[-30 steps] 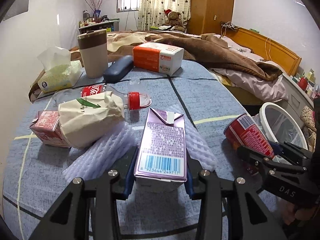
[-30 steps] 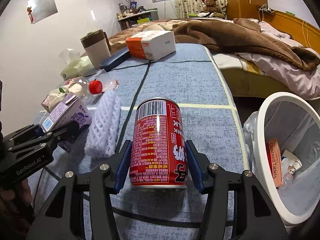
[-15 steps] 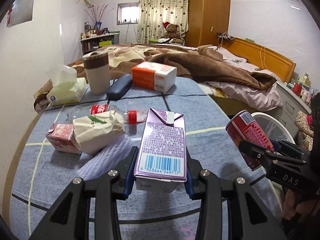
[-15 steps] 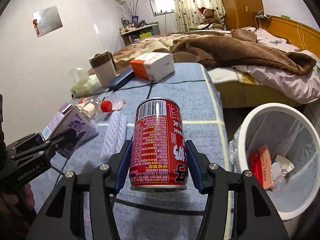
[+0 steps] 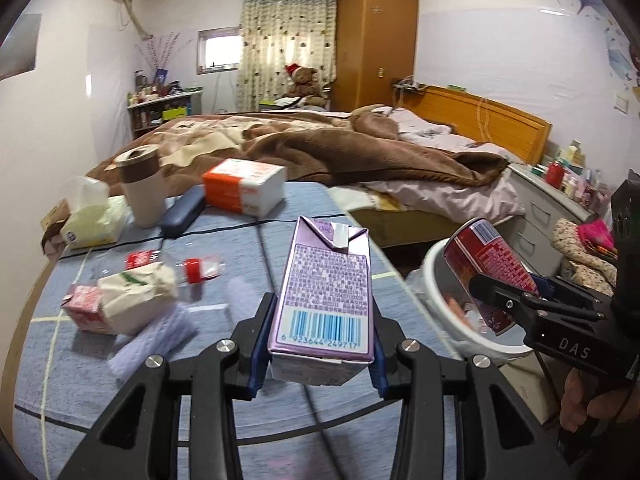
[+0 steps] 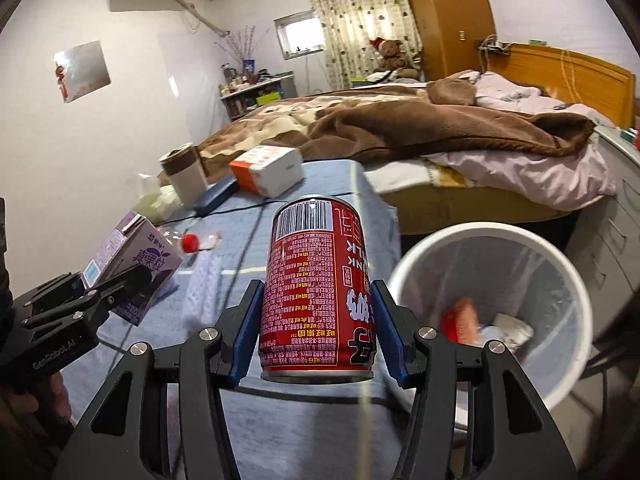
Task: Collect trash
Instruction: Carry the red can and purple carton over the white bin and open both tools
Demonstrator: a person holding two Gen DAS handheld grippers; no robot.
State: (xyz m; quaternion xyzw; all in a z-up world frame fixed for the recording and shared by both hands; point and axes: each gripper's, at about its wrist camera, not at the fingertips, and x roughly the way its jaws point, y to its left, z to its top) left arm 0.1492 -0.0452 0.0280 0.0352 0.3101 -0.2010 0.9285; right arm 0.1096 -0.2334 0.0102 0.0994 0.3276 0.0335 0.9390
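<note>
My left gripper point(image 5: 318, 336) is shut on a purple drink carton point(image 5: 326, 284) and holds it above the blue table. My right gripper point(image 6: 316, 326) is shut on a red drink can point(image 6: 316, 292) held in the air just left of the white trash bin point(image 6: 560, 248). The bin holds a red packet and some white trash. From the left wrist view the can point(image 5: 492, 268) hangs over the bin rim point(image 5: 434, 280). From the right wrist view the carton point(image 6: 136, 264) is at the left. On the table lie a crumpled paper bag point(image 5: 136, 296), a small red carton point(image 5: 82, 306), a plastic bottle point(image 5: 188, 270) and white foam netting point(image 5: 156, 336).
At the table's far end stand a beige tumbler point(image 5: 142, 190), a tissue pack point(image 5: 94, 220), a dark blue case point(image 5: 182, 210) and an orange-white box point(image 5: 244, 186). A bed with a brown blanket point(image 5: 360, 152) lies beyond. Grey drawers point(image 5: 548, 216) stand at the right behind the bin.
Both grippers have risen well above the table with their loads. The can has moved toward the bin, and the bin now shows larger and closer in the right wrist view.
</note>
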